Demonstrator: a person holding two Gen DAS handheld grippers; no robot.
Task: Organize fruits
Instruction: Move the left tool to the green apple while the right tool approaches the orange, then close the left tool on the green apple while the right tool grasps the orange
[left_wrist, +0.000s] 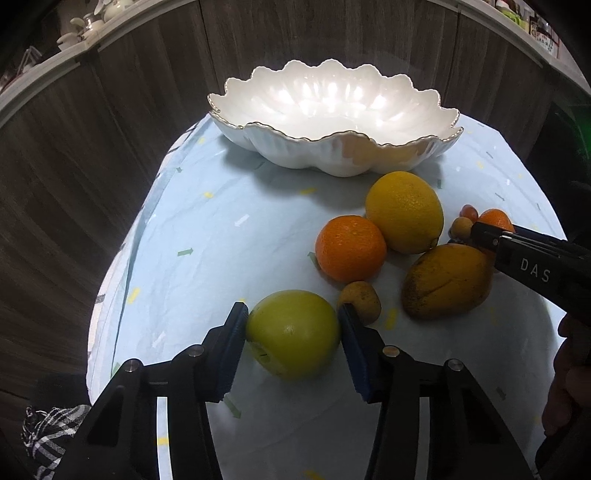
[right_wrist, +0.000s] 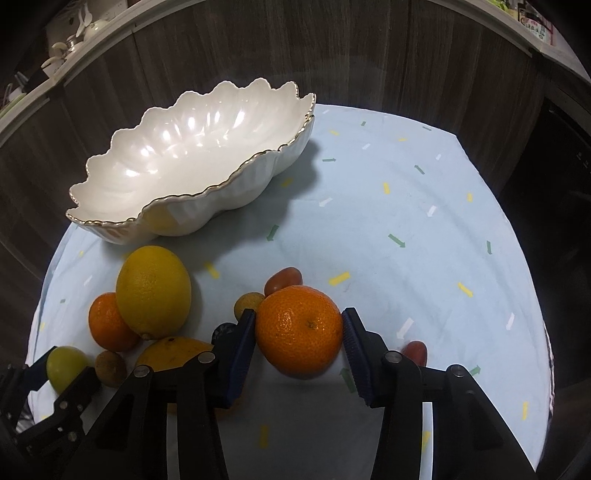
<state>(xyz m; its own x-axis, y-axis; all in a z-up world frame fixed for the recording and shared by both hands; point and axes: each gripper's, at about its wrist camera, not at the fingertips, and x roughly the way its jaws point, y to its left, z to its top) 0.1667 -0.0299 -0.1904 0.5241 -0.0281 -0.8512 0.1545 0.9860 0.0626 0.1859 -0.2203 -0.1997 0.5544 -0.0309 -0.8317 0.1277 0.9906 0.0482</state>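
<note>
The left gripper (left_wrist: 292, 334) has its blue pads pressed against either side of a green apple (left_wrist: 292, 332) on the pale blue tablecloth (left_wrist: 221, 229). Just beyond sit a small brown fruit (left_wrist: 364, 299), an orange (left_wrist: 349, 248), a large yellow citrus (left_wrist: 404, 210) and a mango (left_wrist: 447, 282). The right gripper (left_wrist: 480, 236) reaches in from the right edge over the mango. Farther back stands an empty white scalloped bowl (left_wrist: 332, 147).

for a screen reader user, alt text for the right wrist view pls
The right gripper clamps a mandarin on a pale blue tablecloth. An empty white scalloped bowl sits behind, other fruit at left.
</note>
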